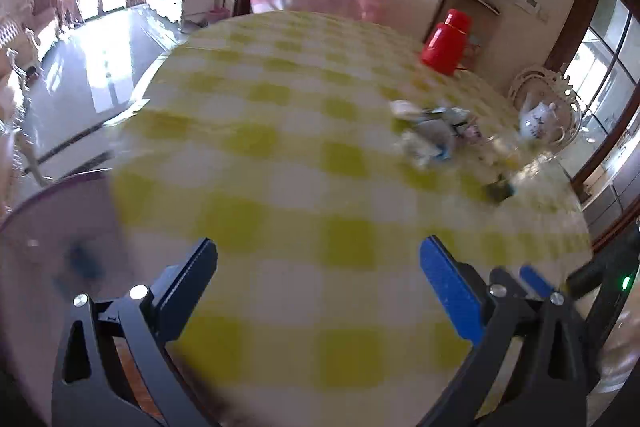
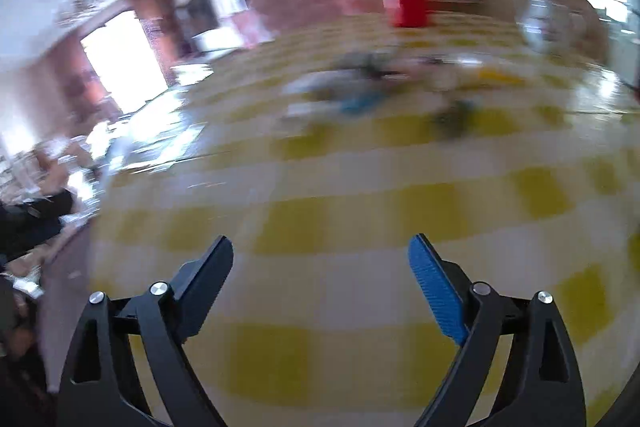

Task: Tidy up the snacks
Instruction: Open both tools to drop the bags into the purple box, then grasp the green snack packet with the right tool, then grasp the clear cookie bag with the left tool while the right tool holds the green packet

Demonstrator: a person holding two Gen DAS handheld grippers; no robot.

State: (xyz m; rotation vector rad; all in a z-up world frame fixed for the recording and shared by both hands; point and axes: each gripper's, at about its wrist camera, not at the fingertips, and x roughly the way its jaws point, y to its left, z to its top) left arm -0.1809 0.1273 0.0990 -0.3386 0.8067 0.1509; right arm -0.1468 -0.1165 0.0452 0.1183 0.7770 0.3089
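Snack pile point(image 1: 434, 131): blurring beyond reading, lying mid-desk just nearer me than the red flask point(image 1: 446, 41). Desk point(image 1: 280, 155): its left edge is curving close, checked cloth lying bare before the pile. My left jaws point(image 1: 318, 263) and right jaws point(image 2: 320, 259) are standing wide apart, holding nothing.

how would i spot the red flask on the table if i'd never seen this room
Find the yellow-and-white checked tablecloth. At its far edge, beyond the pile of small wrapped snacks, stands the red plastic flask. It is the only solid red, upright thing there.
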